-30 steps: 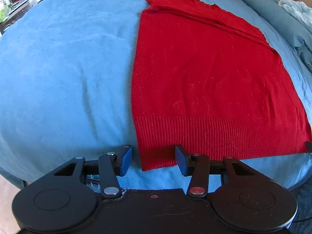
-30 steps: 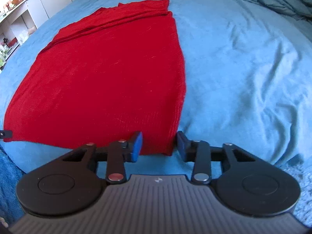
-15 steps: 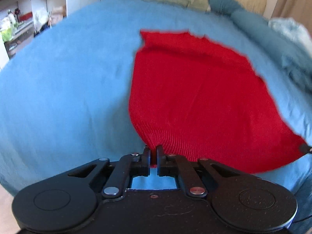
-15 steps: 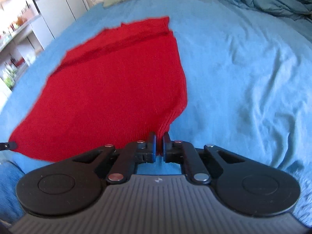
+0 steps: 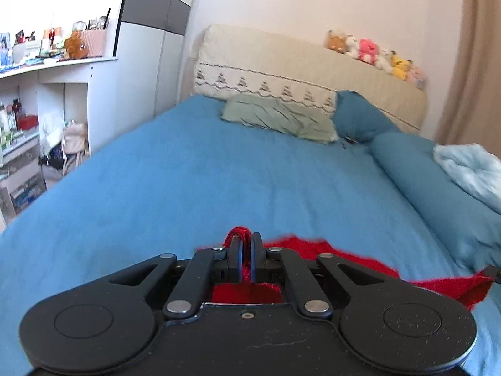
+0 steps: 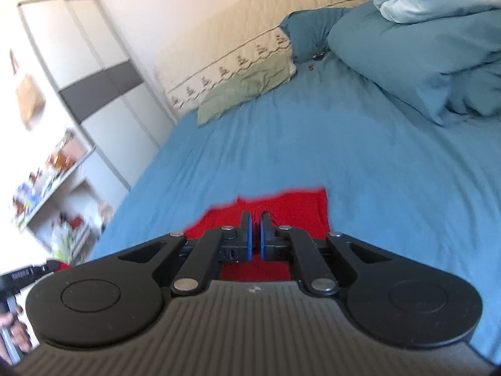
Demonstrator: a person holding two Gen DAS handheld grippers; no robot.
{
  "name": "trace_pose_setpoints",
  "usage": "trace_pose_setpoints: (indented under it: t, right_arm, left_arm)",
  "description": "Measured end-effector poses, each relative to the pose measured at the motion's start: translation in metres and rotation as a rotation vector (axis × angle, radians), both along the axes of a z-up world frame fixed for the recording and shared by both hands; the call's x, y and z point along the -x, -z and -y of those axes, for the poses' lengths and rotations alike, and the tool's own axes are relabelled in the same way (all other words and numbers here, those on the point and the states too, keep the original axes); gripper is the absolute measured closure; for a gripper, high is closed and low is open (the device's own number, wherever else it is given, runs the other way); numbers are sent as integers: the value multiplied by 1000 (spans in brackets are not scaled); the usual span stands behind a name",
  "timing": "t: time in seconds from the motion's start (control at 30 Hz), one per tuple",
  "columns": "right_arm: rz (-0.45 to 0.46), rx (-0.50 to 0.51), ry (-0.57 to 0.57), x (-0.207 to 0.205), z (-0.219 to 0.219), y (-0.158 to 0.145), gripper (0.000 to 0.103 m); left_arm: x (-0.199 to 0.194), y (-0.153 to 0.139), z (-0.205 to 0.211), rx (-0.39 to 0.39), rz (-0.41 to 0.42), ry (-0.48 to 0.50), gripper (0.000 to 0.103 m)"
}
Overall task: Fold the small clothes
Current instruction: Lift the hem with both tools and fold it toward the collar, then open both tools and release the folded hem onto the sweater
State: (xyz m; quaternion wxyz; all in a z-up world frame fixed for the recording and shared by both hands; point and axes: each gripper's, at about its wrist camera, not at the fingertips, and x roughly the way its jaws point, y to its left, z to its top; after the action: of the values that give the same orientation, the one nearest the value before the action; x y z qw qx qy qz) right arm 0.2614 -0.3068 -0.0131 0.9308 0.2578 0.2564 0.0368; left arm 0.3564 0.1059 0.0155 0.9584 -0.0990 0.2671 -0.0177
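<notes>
Red sweater (image 5: pixel 313 247) pinched both views; plush toys (image 5: pixel 369 50) row left-view only.

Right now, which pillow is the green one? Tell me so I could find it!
Look to the far end of the blue bed, where the tall cream headboard stands. The green pillow lies flat against the headboard's foot, just left of a dark teal pillow. It is the only pale sage-green thing; all the other bedding is blue.
</notes>
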Motion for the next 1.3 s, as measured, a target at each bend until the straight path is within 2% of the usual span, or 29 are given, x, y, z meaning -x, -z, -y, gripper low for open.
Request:
trace_pose_setpoints:
  t: [0.07, 0.2, 0.3, 0.37, 0.47, 0.53, 0.57, 0.63, 0.67, 0.7, 0.73, 0.77, 0.83, 0.9, 0.93, 0.97, 1.0, 1.13, 1.3]
  right_arm:
    - [-11, 23, 24, -48, 1, 5, 83]
    - [-42, 56, 69, -133, -4, 37, 83]
    - [-90, 90, 94, -174, -13, 75, 83]
    - [-118, 137, 98, -196, -19, 96, 83]
    - [-136, 164, 108, -218, -19, 117, 83]
    - [-132, 154, 118, -228, -15, 123, 83]
    - [-128, 148, 120, -227, -14, 125, 83]
    - [-110, 139, 108, -225, -15, 125, 79]
    - [-96, 145, 108, -224, -15, 124, 68]
    - [-78, 146, 102, -221, -14, 121, 56]
    - [-61, 151, 101, -215, -15, 117, 21]
    - [-30, 162, 113, -206, -17, 113, 2]
    - [34, 177, 94, -190, -21, 105, 0]
    - [43, 198, 27, -174, -28, 102, 0]
    - [44, 217, -8, -165, -32, 103, 0]
    - [44, 233, -39, -158, -37, 105, 0]
    - [38, 254, -71, -149, -43, 109, 0]
    - [-32, 298, -150, -128, -60, 133, 0]
    - [-146, 323, -151, -113, -74, 171, 0]
  left_arm:
    - [-40, 10, 4, -16, -9, -24, 99]
    - [-113, 58, 8, -14, -85, -88, 99]
    - [-144, 98, 3, 17, -158, -132, 99]
    - [-157, 119, 0, 10, -195, -140, 99]
    - [-168, 136, -4, -6, -214, -142, 98]
    - [-174, 136, -4, 1, -219, -143, 98]
    - [-177, 137, -5, 7, -220, -138, 98]
    - [-181, 134, -2, 19, -225, -142, 86]
    - [-181, 131, -4, 28, -222, -148, 60]
    - [-179, 128, -6, 34, -213, -152, 45]
    - [-174, 125, -6, 34, -199, -158, 28]
    - [-164, 119, -7, 26, -171, -166, 26]
    - [-151, 112, -4, -4, -143, -139, 26]
    - [-129, 108, 0, -48, -127, -87, 25]
    - [-115, 109, 4, -70, -120, -50, 20]
    - [-105, 112, 7, -87, -125, -18, 11]
    - [-95, 117, 10, -98, -134, 10, 9]
    - [-69, 147, 24, -126, -211, 116, 9]
    - [-59, 184, 29, -165, -302, 105, 9]
